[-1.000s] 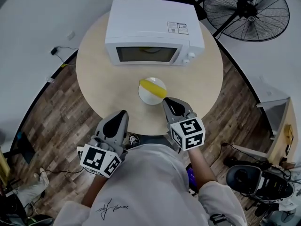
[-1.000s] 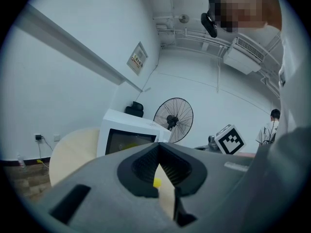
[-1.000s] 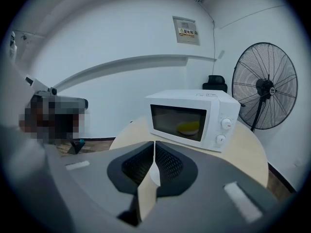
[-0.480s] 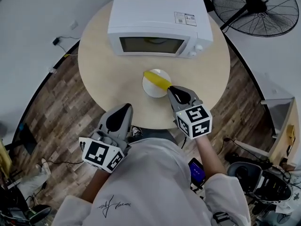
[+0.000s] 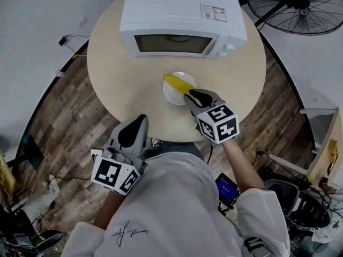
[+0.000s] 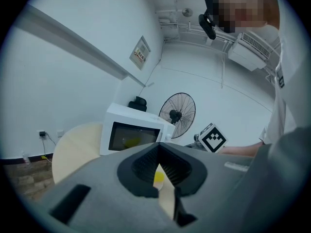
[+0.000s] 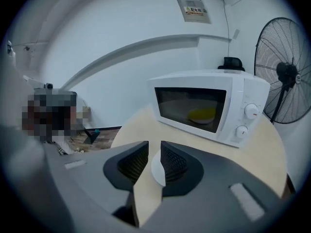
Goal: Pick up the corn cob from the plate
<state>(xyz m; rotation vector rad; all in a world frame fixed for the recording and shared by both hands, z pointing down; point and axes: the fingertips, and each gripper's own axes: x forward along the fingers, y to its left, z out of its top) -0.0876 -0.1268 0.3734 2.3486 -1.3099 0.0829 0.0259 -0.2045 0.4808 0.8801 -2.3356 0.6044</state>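
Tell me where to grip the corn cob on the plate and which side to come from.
Grip the corn cob at mid-length, jaws across its narrow width, coming down from above on the near side. It lies flat and diagonal across the plate, so its rounded flanks look free there. The right gripper, jaws just opening and empty, sits at its near end.

**Showing Off Surfaces Around the Table**

Gleaming softly on the microwave (image 5: 182, 9): smooth white casing, dark glassy door. Looking matt and smooth on the pale wood-toned table top (image 5: 123, 84). Shining white and glazed on the plate (image 5: 172, 93), sitting waxy yellow on the corn cob (image 5: 178, 83). Wearing matt grey plastic on the left gripper (image 5: 138, 121) and right gripper (image 5: 193, 96), with black ribbed pads (image 7: 174, 161). Running as grainy brown planks across the floor (image 5: 59, 122). Creasing as soft white cloth on the shirt (image 5: 171, 208).
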